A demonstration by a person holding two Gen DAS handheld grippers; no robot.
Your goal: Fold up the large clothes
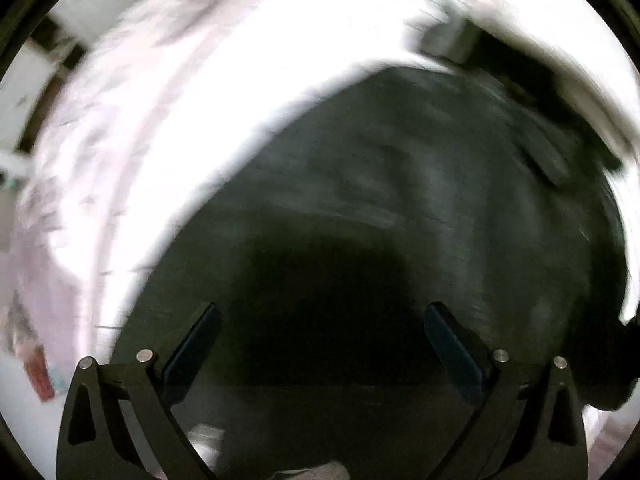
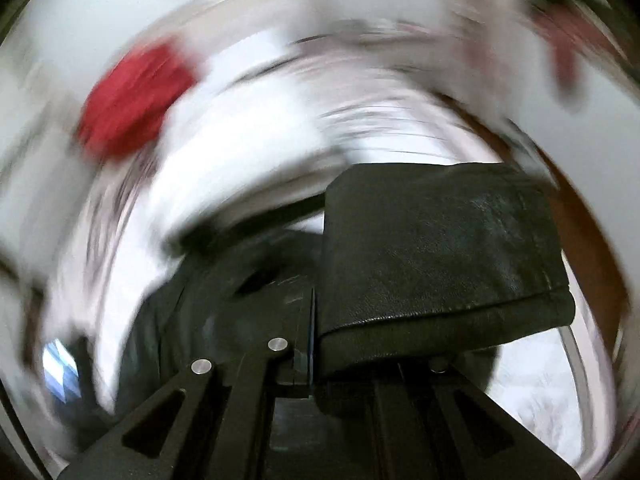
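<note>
Right claw is clamped on a black garment, which covers its right finger. Left claw gapes above the garment; surroundings are blurred, a red blob at 10 o'clock.

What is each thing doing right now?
Left tongs: open, holding nothing, over the dark garment.
Right tongs: shut on a folded edge of the black leathery garment.
Red thing: too blurred to tell.
</note>
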